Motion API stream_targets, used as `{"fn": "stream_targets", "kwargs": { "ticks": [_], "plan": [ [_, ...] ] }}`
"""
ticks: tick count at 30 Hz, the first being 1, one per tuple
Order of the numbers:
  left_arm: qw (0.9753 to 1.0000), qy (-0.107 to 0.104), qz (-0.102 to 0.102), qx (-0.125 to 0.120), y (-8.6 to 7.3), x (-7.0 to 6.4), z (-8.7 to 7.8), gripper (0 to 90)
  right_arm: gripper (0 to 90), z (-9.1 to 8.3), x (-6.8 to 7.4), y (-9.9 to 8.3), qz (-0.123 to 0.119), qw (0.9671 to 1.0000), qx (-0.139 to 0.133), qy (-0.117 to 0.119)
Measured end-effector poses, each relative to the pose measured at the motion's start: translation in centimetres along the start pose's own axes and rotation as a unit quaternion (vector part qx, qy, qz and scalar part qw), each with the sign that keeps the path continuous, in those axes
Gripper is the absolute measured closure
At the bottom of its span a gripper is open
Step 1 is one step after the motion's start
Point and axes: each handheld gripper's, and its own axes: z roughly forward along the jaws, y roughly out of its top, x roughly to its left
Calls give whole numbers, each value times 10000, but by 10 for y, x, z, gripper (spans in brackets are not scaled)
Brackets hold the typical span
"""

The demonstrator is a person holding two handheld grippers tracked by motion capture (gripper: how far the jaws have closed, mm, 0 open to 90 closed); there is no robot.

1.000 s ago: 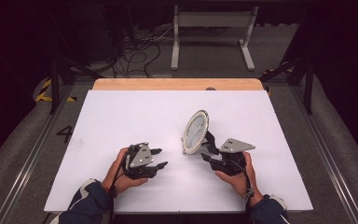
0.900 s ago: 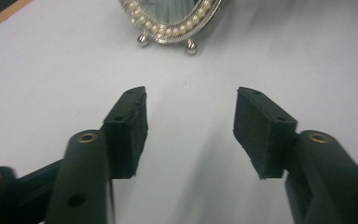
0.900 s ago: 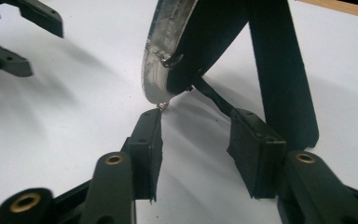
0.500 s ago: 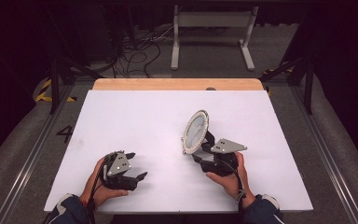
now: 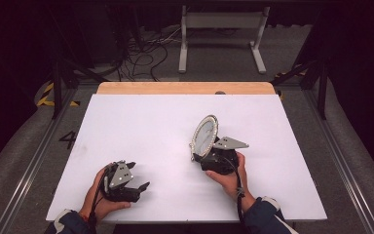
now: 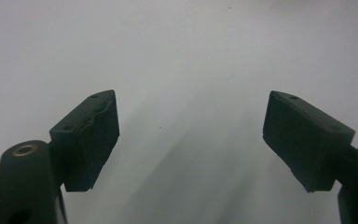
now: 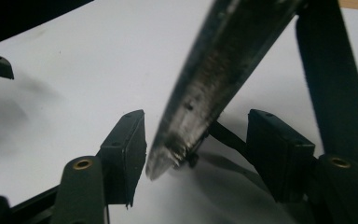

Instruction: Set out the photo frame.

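A: The white table [image 5: 141, 126] is bare apart from a small round mirror [image 5: 204, 136] standing tilted on its stand, right of the middle. The right gripper [image 5: 205, 155] sits at its base

B: What could go wrong from there?

A: The mirror looks top-heavy and leans. In the right gripper view its rim [image 7: 216, 74] runs slantwise between the two pads [image 7: 129, 149], nearer the left one, with daylight on both sides. If the jaws close off-centre, one pad would probably meet the rim first and push it over; a grip on the thin edge alone might let it swivel or slip

B: So the right gripper is not clamped on it?

A: No. The jaws stand partly apart around the rim, touching nothing that can be seen. Whether the stand [image 7: 223, 133] behind brushes a pad cannot be told

B: And the left one?

A: The left gripper [image 5: 135, 181] rests low near the front edge, well apart from the mirror, jaws spread wide, nothing between its pads [image 6: 95, 135] but table
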Motion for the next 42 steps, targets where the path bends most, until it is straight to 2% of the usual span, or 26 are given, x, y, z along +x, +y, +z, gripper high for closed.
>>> {"fn": "stream_targets", "kwargs": {
  "ticks": [2,6,7,9,12,14,15,18,24,28,31,35,39,42],
  "plan": [
    [10000,50,-13,20,-2,0,-1,187,396,5,2,0,36,9999,-66,-67],
    [9999,120,-51,12,-2,1,-2,188,480,15,3,0,358,9991,-144,-169],
    [9999,120,-51,12,-2,1,-2,188,480,15,3,0,358,9991,-144,-169],
    [9999,106,-50,16,-2,0,-1,188,523,16,5,0,377,9986,-221,-314],
    [9999,93,-30,50,-2,0,1,188,557,16,4,-1,516,9978,-292,-286],
    [10000,79,-21,32,-1,-1,1,188,566,15,5,-1,464,9982,-227,-300],
    [10000,78,-33,12,-1,-1,1,189,569,13,2,-2,492,9985,-185,-179],
    [9999,52,-92,-6,2,0,4,189,580,12,0,-2,479,9988,-100,-73],
    [10000,-61,22,54,5,-2,10,189,635,5,-4,-3,325,9994,15,136],
    [9998,-128,93,99,7,-2,14,192,668,-1,-8,-5,289,9989,125,346],
    [9998,-187,91,50,10,-1,16,193,689,-4,-9,-6,277,9986,167,424],
    [9995,-293,74,-52,20,5,23,197,717,-7,-14,-6,264,9971,265,659],
    [9991,-419,45,-101,34,14,39,197,714,-7,-14,-6,259,9970,291,668],
    [9990,-437,57,-107,42,18,47,197,650,-7,-12,-8,236,9978,295,545]
  ]
}}
